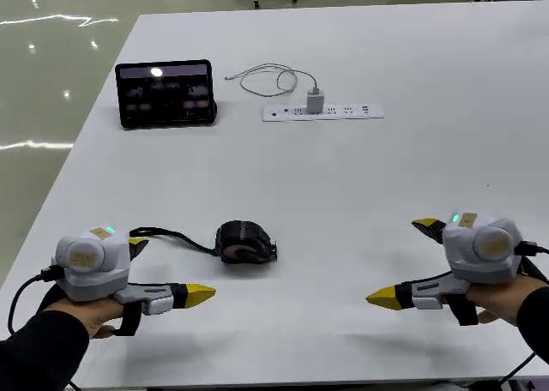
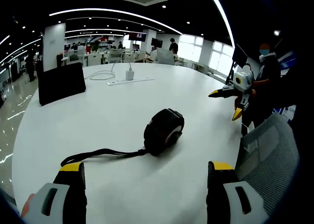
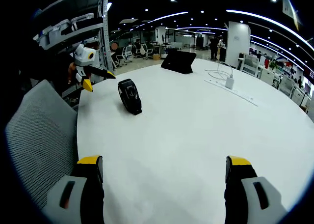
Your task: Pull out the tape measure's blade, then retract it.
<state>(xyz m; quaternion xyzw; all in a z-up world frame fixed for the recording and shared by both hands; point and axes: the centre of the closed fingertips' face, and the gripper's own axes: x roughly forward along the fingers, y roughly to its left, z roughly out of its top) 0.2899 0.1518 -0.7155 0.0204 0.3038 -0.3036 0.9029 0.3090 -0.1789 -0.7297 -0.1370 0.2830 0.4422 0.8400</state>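
A black tape measure (image 1: 244, 242) lies on the white table (image 1: 343, 177), its black wrist strap (image 1: 167, 235) trailing to the left. It sits between the two grippers, closer to the left one. My left gripper (image 1: 167, 269) hovers at the near left, open, yellow-tipped jaws wide apart, with the tape measure (image 2: 164, 129) just ahead of them. My right gripper (image 1: 407, 261) is at the near right, also open and holding nothing; its view has the tape measure (image 3: 130, 96) farther off, with the left gripper (image 3: 95, 78) behind it. The blade is inside the case.
A dark tablet (image 1: 165, 93) stands at the far left of the table. A white power strip (image 1: 322, 111) with a plugged charger and coiled cable (image 1: 268, 78) lies at the far middle. A grey mesh chair (image 3: 37, 135) stands beside the table's near edge.
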